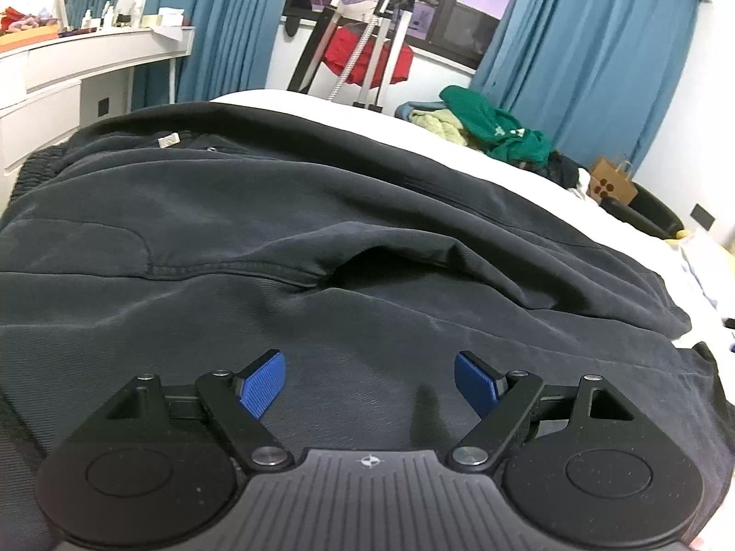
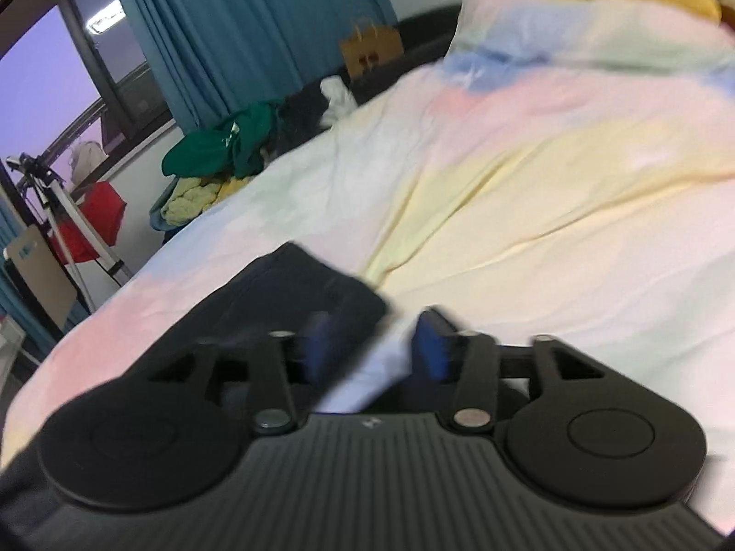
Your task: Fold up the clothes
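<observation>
Dark garment point(image 1: 321, 211) spread ahead of left tongs point(image 1: 370, 381), apart and empty; right tongs point(image 2: 376, 344), apart at its corner, best clamped squarely before lifting.

Black linkage arms, silver pivot screws, ribbed grey housing — jaws' pads seemingly blue

Left tool point(image 1: 370, 383) spread wide, pads bare, right tool point(image 2: 374, 349) blurred, prob. part-open
</observation>
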A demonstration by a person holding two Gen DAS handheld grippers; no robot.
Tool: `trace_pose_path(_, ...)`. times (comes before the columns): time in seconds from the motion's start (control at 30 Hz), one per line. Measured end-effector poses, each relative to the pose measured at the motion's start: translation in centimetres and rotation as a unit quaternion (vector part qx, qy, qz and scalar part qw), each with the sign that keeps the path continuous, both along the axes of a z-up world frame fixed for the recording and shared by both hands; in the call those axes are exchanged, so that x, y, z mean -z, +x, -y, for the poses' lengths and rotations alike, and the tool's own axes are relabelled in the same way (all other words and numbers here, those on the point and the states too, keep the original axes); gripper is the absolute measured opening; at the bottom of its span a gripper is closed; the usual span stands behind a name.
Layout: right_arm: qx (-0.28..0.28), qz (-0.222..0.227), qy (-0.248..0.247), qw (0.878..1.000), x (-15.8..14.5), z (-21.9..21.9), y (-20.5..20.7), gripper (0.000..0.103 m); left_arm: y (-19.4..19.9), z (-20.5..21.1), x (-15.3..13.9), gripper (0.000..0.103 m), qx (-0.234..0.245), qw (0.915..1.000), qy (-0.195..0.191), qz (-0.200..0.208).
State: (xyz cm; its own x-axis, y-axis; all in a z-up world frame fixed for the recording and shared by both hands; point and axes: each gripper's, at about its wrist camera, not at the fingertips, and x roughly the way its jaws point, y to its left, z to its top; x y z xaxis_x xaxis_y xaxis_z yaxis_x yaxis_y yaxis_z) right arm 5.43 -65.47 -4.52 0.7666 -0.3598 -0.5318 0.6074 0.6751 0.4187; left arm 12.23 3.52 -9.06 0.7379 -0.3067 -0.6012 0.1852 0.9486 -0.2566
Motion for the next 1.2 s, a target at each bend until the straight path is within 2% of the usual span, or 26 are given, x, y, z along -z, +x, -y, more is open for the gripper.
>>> trace_pose_path(0.1,0.016,-0.005,0.013,1.0,-0.9,0.4,-4.9,0.062,-0.7,-0.7,-0.6,0.083,-0.011,0.9999,-0.003,-0.005)
trace_pose_path(0.13,0.023,-0.008,0.022,0.999,-0.9,0.5,-6.5,0.072,-1.0,-1.0,-0.9,0.083,-0.015,0.9998,-0.011,-0.009)
trace_pose_path(0.17,0.031,-0.008,0.037,0.999,-0.7,0.6,-8.0,0.077,-1.3,-1.5,-1.3,0.083,-0.021,0.9995,-0.02,-0.012)
trace_pose_path(0.27,0.045,0.014,0.083,0.995,0.2,0.6,-12.1,0.08,-3.2,-3.6,-2.4,0.083,-0.047,0.9968,-0.061,-0.02)
trace_pose_path(0.33,0.051,0.026,0.117,0.992,1.3,0.6,-13.7,0.08,-4.3,-4.8,-3.4,0.084,-0.065,0.9954,-0.066,-0.024)
trace_pose_path(0.43,0.048,0.041,0.164,0.984,3.0,0.5,-14.7,0.08,-6.0,-6.8,-4.9,0.085,-0.096,0.9936,-0.055,-0.023)
trace_pose_path(0.5,0.038,0.049,0.178,0.982,3.6,0.3,-14.7,0.078,-7.3,-8.5,-5.9,0.085,-0.122,0.991,-0.048,-0.026)
trace_pose_path(0.6,0.046,0.033,0.175,0.983,4.8,-0.3,-14.3,0.079,-9.5,-12.0,-7.3,0.086,-0.16,0.9835,-0.074,-0.041)
trace_pose_path(0.7,0.049,0.036,0.196,0.979,6.6,0.0,-14.1,0.076,-10.9,-15.9,-8.4,0.089,-0.196,0.9736,-0.092,-0.073)
trace_pose_path(0.77,0.049,0.048,0.2,0.977,7.4,0.1,-13.9,0.07,-11.6,-17.9,-8.6,0.089,-0.225,0.9653,-0.095,-0.092)
trace_pose_path(0.83,0.055,0.051,0.194,0.978,7.7,0.2,-13.4,0.062,-12.1,-20.0,-7.9,0.089,-0.244,0.9542,-0.139,-0.103)
trace_pose_path(0.9,0.074,0.043,0.176,0.981,7.4,-0.1,-13.2,0.047,-12.6,-22.0,-6.9,0.089,-0.265,0.9393,-0.188,-0.11)
trace_pose_path(0.93,0.084,0.039,0.167,0.982,7.2,-0.2,-13.0,0.026,-12.6,-22.9,-6.0,0.09,-0.275,0.9305,-0.212,-0.116)
trace_pose_path(0.97,0.093,0.036,0.158,0.982,7.0,-0.3,-12.9,0.01,-12.6,-23.7,-5.1,0.09,-0.283,0.9217,-0.233,-0.128)
trace_pose_path(1.07,0.095,0.053,0.118,0.987,5.7,-0.9,-12.6,0.007,-12.4,-25.8,-2.5,0.089,-0.297,0.8928,-0.296,-0.164)
trace_pose_path(1.13,0.084,0.069,0.075,0.991,4.1,-1.7,-12.5,0.007,-12.3,-26.6,-1.1,0.087,-0.295,0.8782,-0.332,-0.178)
trace_pose_path(1.2,0.078,0.085,0.059,0.992,2.7,-2.1,-12.3,0.007,-11.8,-26.9,-0.2,0.087,-0.292,0.8679,-0.359,-0.18)
